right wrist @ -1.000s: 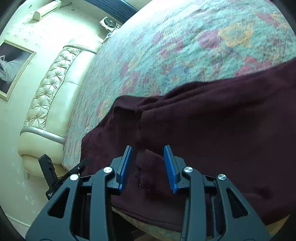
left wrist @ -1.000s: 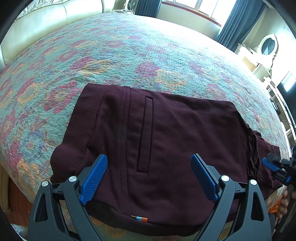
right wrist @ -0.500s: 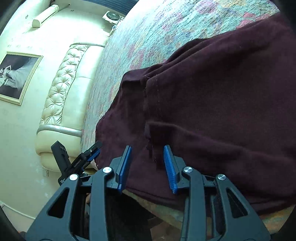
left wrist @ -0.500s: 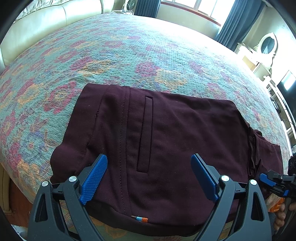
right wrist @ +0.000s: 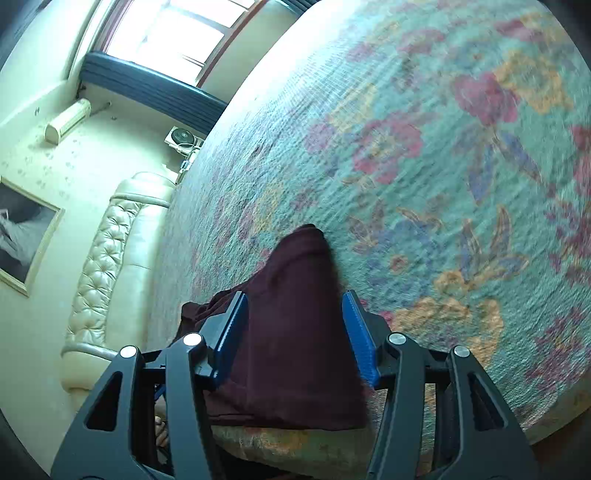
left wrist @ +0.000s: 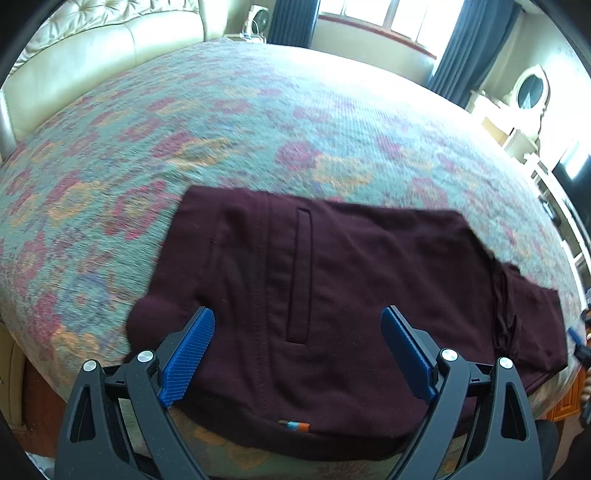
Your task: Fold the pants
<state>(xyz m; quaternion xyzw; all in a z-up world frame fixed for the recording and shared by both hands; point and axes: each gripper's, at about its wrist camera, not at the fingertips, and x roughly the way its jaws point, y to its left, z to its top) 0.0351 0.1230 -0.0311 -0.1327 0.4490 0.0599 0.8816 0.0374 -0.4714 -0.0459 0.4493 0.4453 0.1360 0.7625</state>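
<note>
Dark maroon pants (left wrist: 332, 302) lie folded into a flat block near the front edge of the bed, back pocket slit facing up, a small orange-blue tag at the near hem. My left gripper (left wrist: 297, 350) is open wide, held just above the near part of the pants. In the right wrist view the end of the pants (right wrist: 295, 325) sits between the blue pads of my right gripper (right wrist: 295, 336), which is open and straddles the cloth. Whether the pads touch it I cannot tell.
The bed has a floral teal and pink cover (left wrist: 258, 129). A cream tufted headboard (left wrist: 92, 55) runs along the left. Windows with dark curtains (left wrist: 369, 18) are at the far side, and white furniture (left wrist: 517, 110) stands at the right.
My right gripper has swung to the end of the pants and opened wider, now facing along the bed. The left gripper has pulled back slightly; the pants lie as before.
</note>
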